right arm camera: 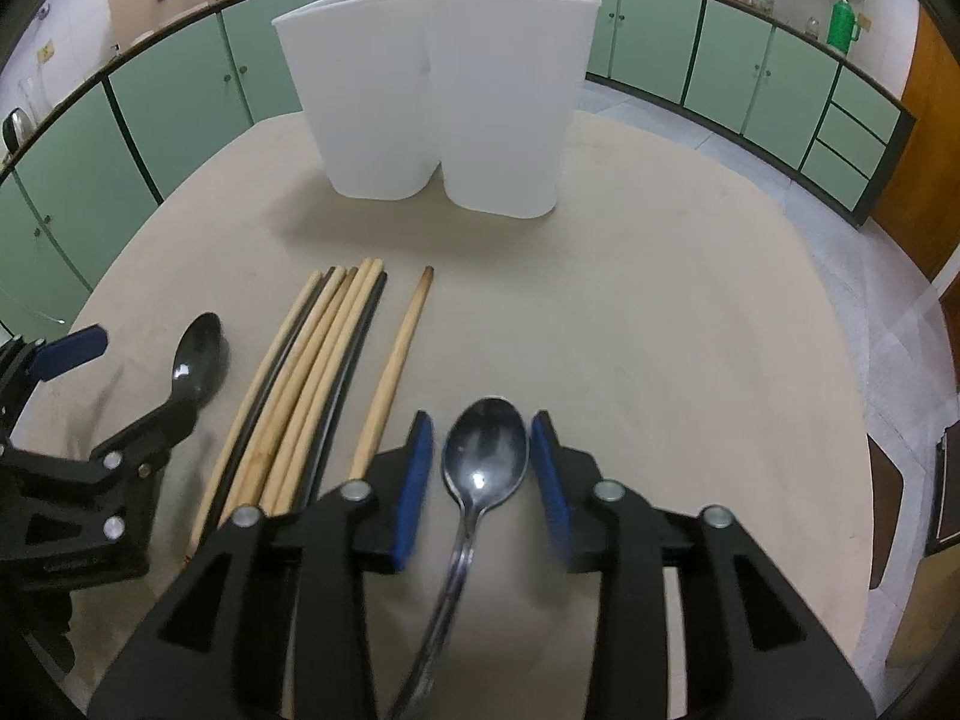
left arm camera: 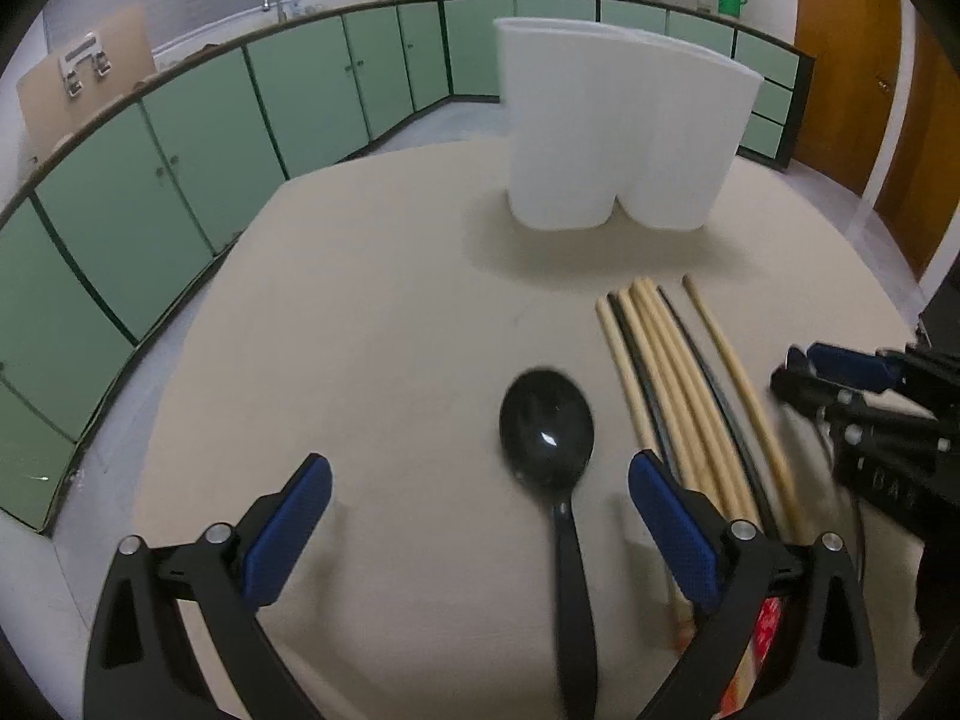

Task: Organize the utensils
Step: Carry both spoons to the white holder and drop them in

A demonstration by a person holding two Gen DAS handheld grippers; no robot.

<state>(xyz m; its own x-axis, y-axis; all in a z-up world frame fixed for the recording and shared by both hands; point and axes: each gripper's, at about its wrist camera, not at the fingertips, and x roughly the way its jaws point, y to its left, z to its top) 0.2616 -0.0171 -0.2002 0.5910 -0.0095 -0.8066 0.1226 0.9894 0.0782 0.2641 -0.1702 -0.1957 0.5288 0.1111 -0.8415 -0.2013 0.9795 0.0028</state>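
A black plastic spoon (left arm camera: 546, 432) lies on the beige table between the wide-apart fingers of my open left gripper (left arm camera: 480, 480), nearer the right finger and touching neither. A bundle of wooden and black chopsticks (left arm camera: 678, 384) lies just right of it. In the right wrist view, a metal spoon (right arm camera: 486, 456) rests bowl-up between the blue pads of my right gripper (right arm camera: 483, 441). Narrow gaps show on both sides, so it is open. The chopsticks (right arm camera: 306, 384) and the black spoon (right arm camera: 201, 354) lie to its left, by the left gripper (right arm camera: 120, 384). The white two-compartment holder (right arm camera: 438, 96) stands upright behind.
The round table (right arm camera: 690, 300) drops off at its edges on all sides. One chopstick (right arm camera: 396, 360) lies apart from the bundle, close to the right gripper's left finger. Green cabinets (left arm camera: 180, 180) ring the room. A wooden door (left arm camera: 852, 90) is at the right.
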